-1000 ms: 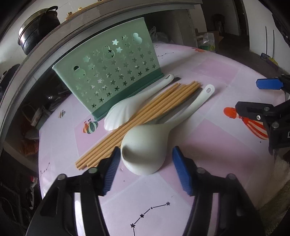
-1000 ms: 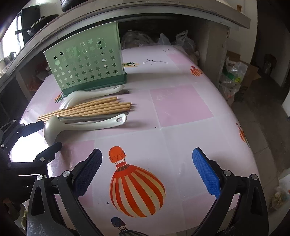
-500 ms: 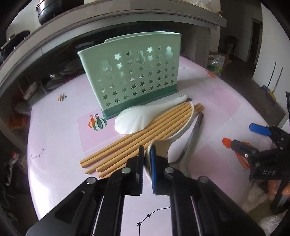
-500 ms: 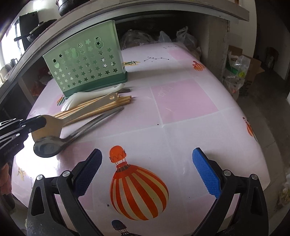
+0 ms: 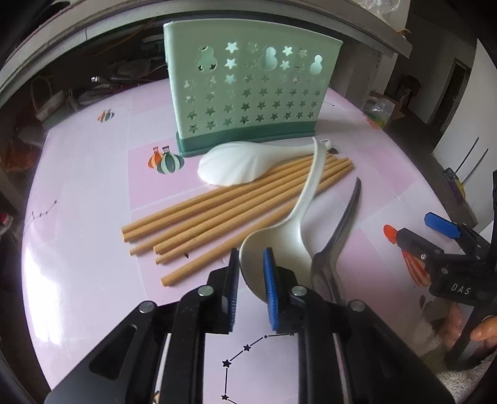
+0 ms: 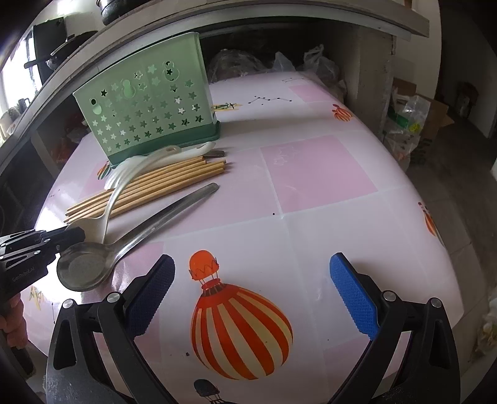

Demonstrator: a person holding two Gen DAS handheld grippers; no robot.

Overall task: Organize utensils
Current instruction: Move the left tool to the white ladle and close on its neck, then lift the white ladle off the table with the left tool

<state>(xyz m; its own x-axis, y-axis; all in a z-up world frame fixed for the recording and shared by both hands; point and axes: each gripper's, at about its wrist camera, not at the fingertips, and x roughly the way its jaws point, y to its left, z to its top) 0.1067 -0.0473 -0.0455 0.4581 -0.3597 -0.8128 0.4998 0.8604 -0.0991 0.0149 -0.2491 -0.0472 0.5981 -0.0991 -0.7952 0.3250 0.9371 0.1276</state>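
Observation:
My left gripper point(image 5: 251, 273) pinches the bowl rim of a pale green ladle point(image 5: 298, 217). Its jaws are opening slightly, with the rim still pressed between the blue pads. The ladle point(image 6: 118, 189) is tipped on edge, its handle raised over several wooden chopsticks point(image 5: 233, 211). A steel ladle point(image 6: 149, 230) lies on the table beside it. A white rice paddle point(image 5: 236, 164) rests against the green star-cut utensil holder point(image 5: 251, 93). My right gripper point(image 6: 251, 295) hangs open over a balloon print, holding nothing.
The pink patterned tablecloth point(image 6: 316, 174) falls away at the right and near edges. A grey shelf point(image 6: 279, 18) overhangs the back of the table, with plastic bags point(image 6: 313, 65) under it. Boxes and bags sit on the floor at right point(image 6: 416, 121).
The left gripper closed on the pale ladle's bowl, rolled it onto its edge and raised it off the chopsticks. The steel ladle underneath came into view and swung outward. The right gripper stayed put.

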